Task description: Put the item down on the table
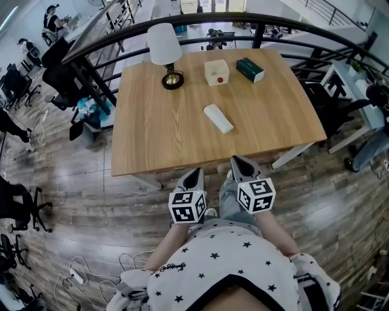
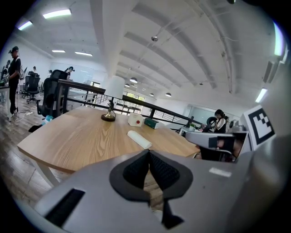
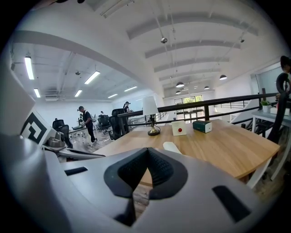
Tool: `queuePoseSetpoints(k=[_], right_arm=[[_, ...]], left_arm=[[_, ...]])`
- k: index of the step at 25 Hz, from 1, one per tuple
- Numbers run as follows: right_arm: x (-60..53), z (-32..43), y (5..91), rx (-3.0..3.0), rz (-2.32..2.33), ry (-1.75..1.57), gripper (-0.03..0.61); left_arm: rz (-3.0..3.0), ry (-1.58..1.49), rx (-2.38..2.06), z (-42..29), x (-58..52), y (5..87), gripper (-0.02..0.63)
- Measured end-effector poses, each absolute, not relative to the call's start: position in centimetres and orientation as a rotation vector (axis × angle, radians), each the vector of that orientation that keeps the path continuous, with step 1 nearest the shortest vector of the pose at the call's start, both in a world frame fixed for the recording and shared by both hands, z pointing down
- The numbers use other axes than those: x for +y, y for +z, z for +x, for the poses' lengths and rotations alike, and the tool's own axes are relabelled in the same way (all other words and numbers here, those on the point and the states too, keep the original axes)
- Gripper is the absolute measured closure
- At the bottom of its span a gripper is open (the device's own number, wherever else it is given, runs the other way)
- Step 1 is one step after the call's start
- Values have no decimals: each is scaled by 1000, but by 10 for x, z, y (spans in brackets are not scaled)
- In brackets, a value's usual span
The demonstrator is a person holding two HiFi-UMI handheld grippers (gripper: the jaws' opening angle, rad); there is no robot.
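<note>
A white oblong item (image 1: pixel 218 118) lies flat in the middle of the wooden table (image 1: pixel 152 140), with nothing touching it. Both grippers hang in front of the table's near edge, close to the person's body and well short of the item. My left gripper (image 1: pixel 196 172) is shut and empty; in the left gripper view its tips (image 2: pixel 148 153) meet, with the item (image 2: pixel 139 139) beyond them. My right gripper (image 1: pixel 237 161) is also shut with nothing in it. In the right gripper view its tips (image 3: pixel 147 150) meet below the item (image 3: pixel 172 147).
At the table's far side stand a lamp (image 1: pixel 165 51) with a white shade, a white box (image 1: pixel 216 72) with a red dot, and a dark green box (image 1: pixel 250 69). A black railing (image 1: pixel 200 18) curves behind the table. Office chairs stand at the left.
</note>
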State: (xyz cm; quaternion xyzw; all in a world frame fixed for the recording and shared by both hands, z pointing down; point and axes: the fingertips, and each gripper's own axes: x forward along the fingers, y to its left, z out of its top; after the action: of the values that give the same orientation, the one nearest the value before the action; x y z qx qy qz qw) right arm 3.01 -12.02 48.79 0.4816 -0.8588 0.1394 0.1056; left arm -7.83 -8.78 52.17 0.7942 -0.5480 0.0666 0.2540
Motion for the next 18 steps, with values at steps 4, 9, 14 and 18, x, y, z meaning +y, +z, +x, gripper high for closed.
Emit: queuePoseSetpoints(k=[4,9,14,18], right_arm=[[-123,29,483,-2551,1409,419,584],[-125,27,481,-2578,1390,427,584],[-127,25,476,-2599,1377,435,584],[-131,24,475,-2607,1373,440,584]], left_arm=[[2153,183,-1481,-78,-91,522,601],[2151,178,-1486,-77,-94,522,601],[2150,182,-1486,-76,-95,521,601],[2150,184,-1484,-75,-99,522,601]])
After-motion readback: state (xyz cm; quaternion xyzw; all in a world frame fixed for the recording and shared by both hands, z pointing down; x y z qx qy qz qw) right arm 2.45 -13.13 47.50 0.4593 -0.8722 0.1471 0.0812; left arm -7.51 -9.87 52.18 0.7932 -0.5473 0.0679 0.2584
